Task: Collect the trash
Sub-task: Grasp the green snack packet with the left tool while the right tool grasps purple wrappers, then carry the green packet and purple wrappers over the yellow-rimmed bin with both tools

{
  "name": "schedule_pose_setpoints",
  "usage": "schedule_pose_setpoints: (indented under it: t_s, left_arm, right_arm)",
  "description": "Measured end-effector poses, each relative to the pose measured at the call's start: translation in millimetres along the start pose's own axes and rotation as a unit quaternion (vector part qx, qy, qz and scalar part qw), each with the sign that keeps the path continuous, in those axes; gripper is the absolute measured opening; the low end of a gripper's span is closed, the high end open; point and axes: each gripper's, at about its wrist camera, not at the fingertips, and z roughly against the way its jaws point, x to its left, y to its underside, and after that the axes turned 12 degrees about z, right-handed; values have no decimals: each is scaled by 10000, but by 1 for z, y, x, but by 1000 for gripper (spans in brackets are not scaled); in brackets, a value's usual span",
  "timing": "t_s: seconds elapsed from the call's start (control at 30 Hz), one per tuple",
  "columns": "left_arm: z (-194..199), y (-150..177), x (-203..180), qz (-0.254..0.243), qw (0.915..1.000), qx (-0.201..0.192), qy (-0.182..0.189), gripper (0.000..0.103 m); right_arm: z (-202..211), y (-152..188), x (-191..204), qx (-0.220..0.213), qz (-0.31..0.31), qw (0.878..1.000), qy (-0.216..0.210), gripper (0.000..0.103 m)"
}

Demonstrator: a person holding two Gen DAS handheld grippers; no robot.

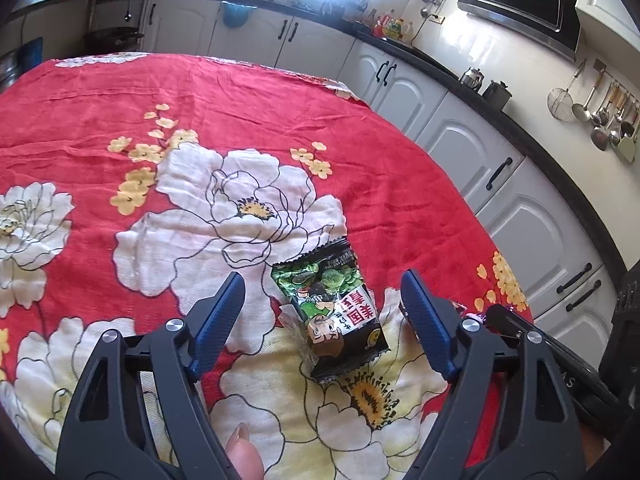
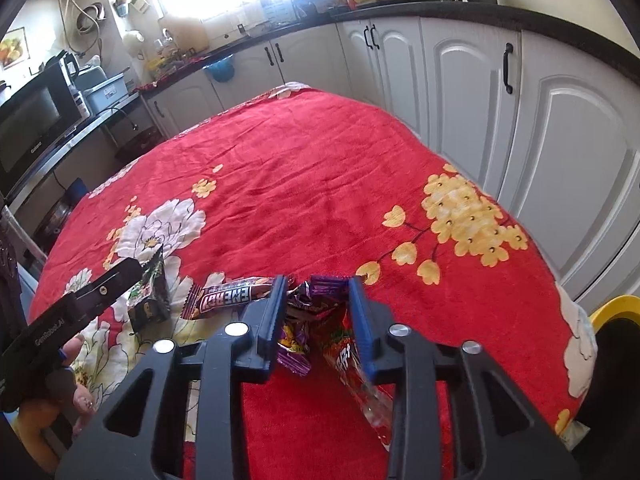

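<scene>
Red floral cloth (image 1: 280,120) over table, white cabinets (image 2: 560,140) beyond. Left gripper (image 1: 324,292) tilted down, wide apart around packet (image 1: 332,312), not touching. Right gripper (image 2: 318,300) narrowed on wrappers (image 2: 316,304) near front edge.

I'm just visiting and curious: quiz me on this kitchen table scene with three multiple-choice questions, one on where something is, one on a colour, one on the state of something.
1. Where does the black and green snack packet lie?
A. on a cabinet shelf
B. on the cloth between the left gripper's fingers
C. inside a kettle

2. What is the main colour of the tablecloth?
A. red
B. blue
C. grey

3. How do the right gripper's fingers stand?
A. flung wide over bare cloth
B. folded away out of sight
C. drawn in close around a bunch of crumpled wrappers

Answers: 1 B, the packet lies flat on the cloth with a blue finger on either side, neither touching it. 2 A, the cloth is red with white and yellow flowers. 3 C, purple and red wrappers fill the narrow gap between the blue fingers.
</scene>
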Motion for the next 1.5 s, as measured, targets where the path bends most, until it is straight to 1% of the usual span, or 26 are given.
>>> schedule_pose_setpoints:
  t_s: [0.1,0.17,0.23,0.27,0.3,0.33,0.37,0.47,0.63,0.77,0.97,1.07,1.2,1.5]
  left_arm:
    - [-8,2,3,17,9999,107,-70,63]
    - [-13,3,6,49,9997,200,-101,55]
    - [-16,4,8,75,9996,262,-87,53]
    - [-16,4,8,66,9996,264,-80,45]
    - [-16,4,7,30,9996,288,-68,40]
    - [-17,5,6,-10,9994,324,-74,30]
    - [-19,7,5,-57,9993,369,-83,25]
    - [-18,8,4,-81,9991,411,-52,20]
    - [-12,7,6,-63,9991,425,9,17]
    - [3,6,0,-165,9995,260,59,16]
    - [28,8,-23,-430,9985,51,338,16]
    - [41,12,-38,-615,9970,-56,469,16]
    - [51,19,-52,-789,9950,-103,600,16]
    - [62,39,-85,-1148,9896,-91,865,16]
  right_arm:
    - [4,1,2,-82,87,9999,18,26]
    - [9,3,3,-156,142,9998,19,25]
    - [14,5,4,-233,138,9996,18,25]
    - [17,6,4,-260,134,9996,3,24]
    - [20,6,5,-290,134,9995,-15,24]
    - [24,8,6,-332,144,9993,-34,24]
    - [28,9,7,-363,154,9992,-66,24]
    - [40,12,13,-466,211,9986,-156,24]
    - [56,18,20,-560,281,9976,-282,24]
    - [66,25,24,-596,311,9971,-343,24]
    - [84,31,22,-710,320,9965,-303,23]
    - [94,34,15,-783,269,9963,-246,23]
    - [110,40,3,-893,158,9958,-143,23]
    - [148,58,-38,-1090,-213,9936,214,23]
